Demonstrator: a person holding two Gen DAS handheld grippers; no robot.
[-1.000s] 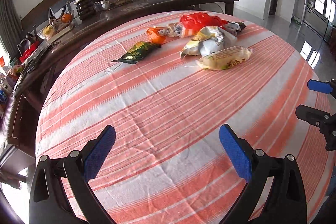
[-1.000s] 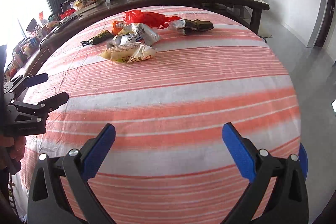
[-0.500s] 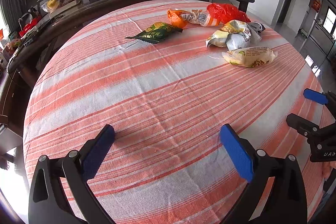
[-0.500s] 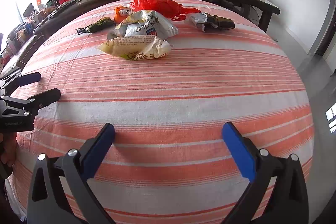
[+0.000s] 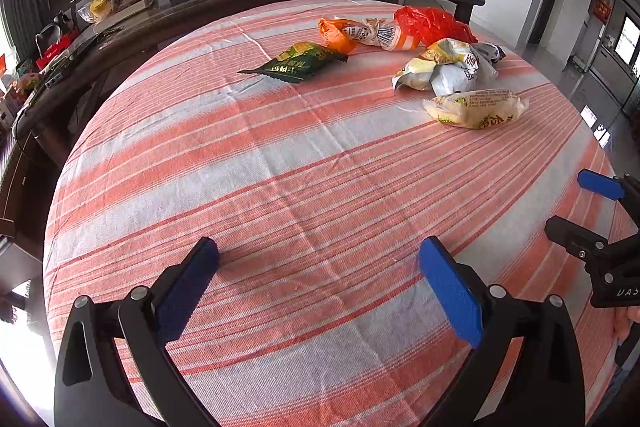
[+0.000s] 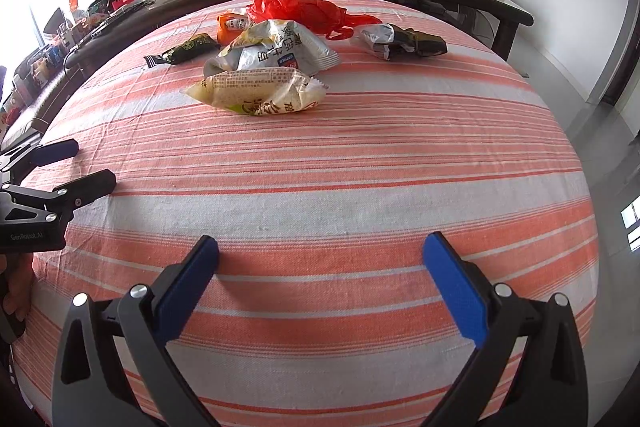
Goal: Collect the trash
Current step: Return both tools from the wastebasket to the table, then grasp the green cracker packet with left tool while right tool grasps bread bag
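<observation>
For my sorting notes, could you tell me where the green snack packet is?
The green snack packet lies on the striped tablecloth, leftmost of the litter in both views, beside the orange wrapper.

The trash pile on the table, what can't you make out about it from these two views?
- Red plastic bag: left wrist view, lower part hidden behind the wrappers.
- Silver-and-black wrapper: right wrist view, print too small to read.
- Any bin: outside both views.
- Left gripper, right gripper: open, empty.
</observation>
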